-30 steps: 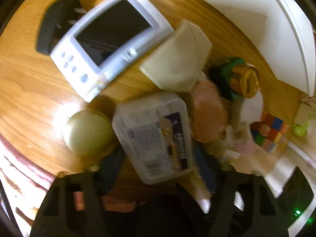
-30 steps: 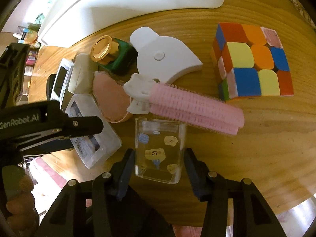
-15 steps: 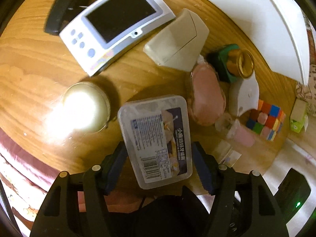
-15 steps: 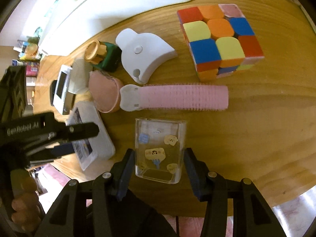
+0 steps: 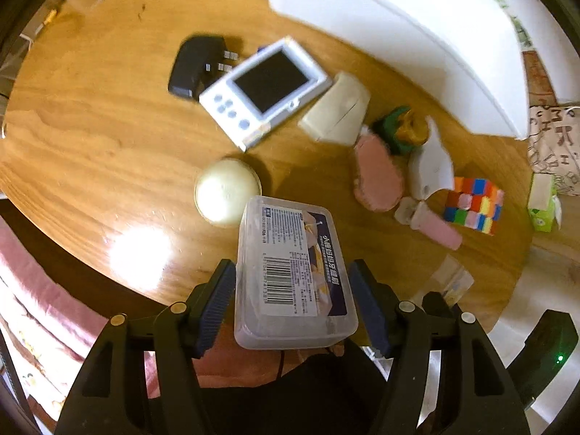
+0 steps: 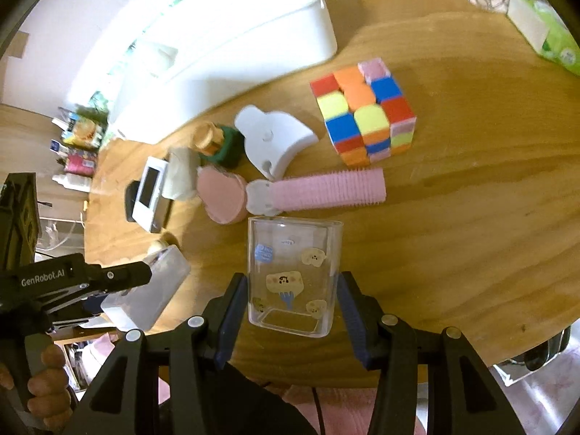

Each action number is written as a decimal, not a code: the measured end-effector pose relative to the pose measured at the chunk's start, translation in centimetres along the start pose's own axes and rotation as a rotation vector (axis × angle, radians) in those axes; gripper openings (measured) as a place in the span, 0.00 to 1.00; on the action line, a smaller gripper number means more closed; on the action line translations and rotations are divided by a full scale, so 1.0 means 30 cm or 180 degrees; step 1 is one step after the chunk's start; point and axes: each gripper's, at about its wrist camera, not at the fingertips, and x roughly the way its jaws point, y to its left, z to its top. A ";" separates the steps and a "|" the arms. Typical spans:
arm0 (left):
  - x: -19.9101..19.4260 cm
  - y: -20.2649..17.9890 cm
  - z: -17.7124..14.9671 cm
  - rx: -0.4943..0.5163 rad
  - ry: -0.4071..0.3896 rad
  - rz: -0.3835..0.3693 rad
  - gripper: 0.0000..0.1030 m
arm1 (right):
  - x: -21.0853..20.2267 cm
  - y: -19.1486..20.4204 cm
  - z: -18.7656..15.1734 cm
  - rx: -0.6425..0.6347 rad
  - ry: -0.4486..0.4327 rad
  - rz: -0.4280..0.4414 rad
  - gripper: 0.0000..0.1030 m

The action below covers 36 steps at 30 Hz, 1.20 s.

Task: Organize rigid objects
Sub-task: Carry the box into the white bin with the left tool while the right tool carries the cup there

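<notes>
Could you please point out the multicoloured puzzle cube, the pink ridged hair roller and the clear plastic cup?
Multicoloured puzzle cube (image 6: 362, 114), right wrist view, top face.
Pink ridged hair roller (image 6: 326, 190), right wrist view, ridged barrel.
Clear plastic cup (image 6: 291, 277), right wrist view, stickered side.

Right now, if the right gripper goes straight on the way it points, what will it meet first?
The right gripper already holds a clear cup. Beyond the cup, the nearest thing in that line looks like the pink hair roller, lying on the wooden table; depth is hard to judge.

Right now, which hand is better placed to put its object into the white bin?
Probably the right. Both grippers are loaded: the left gripper holds the plastic box, the right gripper the clear cup. The white bin appears to lie more directly ahead in the right view.
</notes>
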 end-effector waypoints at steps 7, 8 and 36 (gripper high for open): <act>-0.197 0.002 -0.008 0.0159 -0.0545 -0.0094 0.64 | -0.133 0.044 0.015 -0.0282 -0.0451 0.0044 0.50; -0.229 0.001 -0.005 0.0189 -0.0644 -0.0114 0.64 | -0.148 0.053 0.017 -0.0331 -0.0518 0.0044 0.50; -0.337 -0.140 0.260 0.1038 -0.2817 -0.0568 0.64 | -0.183 0.236 0.344 -0.1011 -0.1811 -0.0152 0.50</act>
